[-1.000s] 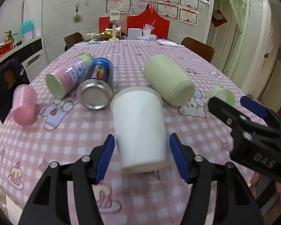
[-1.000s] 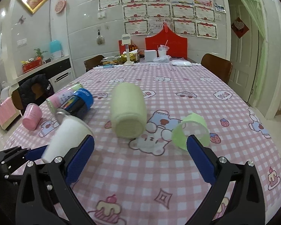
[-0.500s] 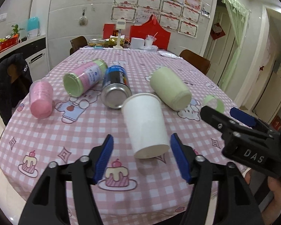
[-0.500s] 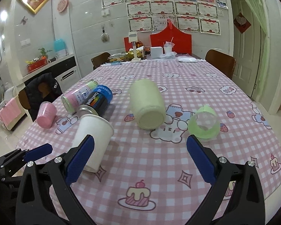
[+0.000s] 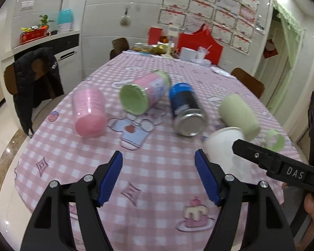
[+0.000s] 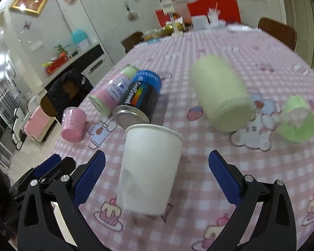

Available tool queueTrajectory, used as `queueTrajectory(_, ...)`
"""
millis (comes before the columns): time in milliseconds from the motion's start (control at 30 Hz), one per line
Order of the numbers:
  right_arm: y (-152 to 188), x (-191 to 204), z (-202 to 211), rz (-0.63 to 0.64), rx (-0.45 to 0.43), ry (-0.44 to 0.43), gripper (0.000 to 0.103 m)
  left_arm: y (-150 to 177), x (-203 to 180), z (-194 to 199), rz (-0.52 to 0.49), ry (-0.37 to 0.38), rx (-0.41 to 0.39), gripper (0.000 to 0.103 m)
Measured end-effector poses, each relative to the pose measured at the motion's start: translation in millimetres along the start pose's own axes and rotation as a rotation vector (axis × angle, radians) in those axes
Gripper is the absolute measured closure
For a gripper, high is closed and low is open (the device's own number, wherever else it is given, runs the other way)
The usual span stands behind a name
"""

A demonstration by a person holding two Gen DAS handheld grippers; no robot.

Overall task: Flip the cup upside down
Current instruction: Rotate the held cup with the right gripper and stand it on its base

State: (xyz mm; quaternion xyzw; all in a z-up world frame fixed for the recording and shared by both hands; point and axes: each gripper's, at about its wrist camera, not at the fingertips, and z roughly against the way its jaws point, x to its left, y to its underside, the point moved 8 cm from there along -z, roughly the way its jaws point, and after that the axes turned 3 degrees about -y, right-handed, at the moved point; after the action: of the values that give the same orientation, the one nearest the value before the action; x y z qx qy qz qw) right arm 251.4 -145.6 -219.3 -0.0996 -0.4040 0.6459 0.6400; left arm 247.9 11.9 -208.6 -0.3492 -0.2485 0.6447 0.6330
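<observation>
Landmark: the white paper cup is taken as the reference for all positions.
White paper cup: it is seen on the pink checked tablecloth, near the table's front edge. The rolled rim is shown at the far, upper end and the narrow base at the near end; whether the cup stands or lies tilted cannot be told. In the left wrist view the cup is partly hidden by the right tool.
Right gripper: the blue pads are spread wide, one to each side of the cup. No contact with the cup is seen.
Left gripper: the blue pads are spread wide over bare tablecloth, to the left of the cup. Nothing is held.
Blue and black can: it is laid on its side just behind the cup, with its metal end turned toward the cup.
Pink bottle with green cap: it is laid on its side beside the can, behind and left of the cup.
Pink plastic cup: it is placed well to the left of the cup, on its side.
Pale green cylinder: it is laid on its side behind and right of the cup.
Green ring-shaped item: it is placed far to the right of the cup; blurred.
</observation>
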Motion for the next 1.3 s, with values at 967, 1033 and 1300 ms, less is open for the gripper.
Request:
queueTrajectory(967,-14,23,20,0.263,-0.147,0.170,0.032,-2,11,-14,-0.003,-0.020,-0.009,0.033)
queueTrajectory(1033,-12,24,20,0.290,-0.153,0.192,0.033,-1,10,-11,-0.006,-0.020,-0.011,0.033)
queueTrajectory(1300,-5,21,25,0.339,-0.173,0.245,0.033,0,6,-2,-0.015,-0.018,-0.018,0.033)
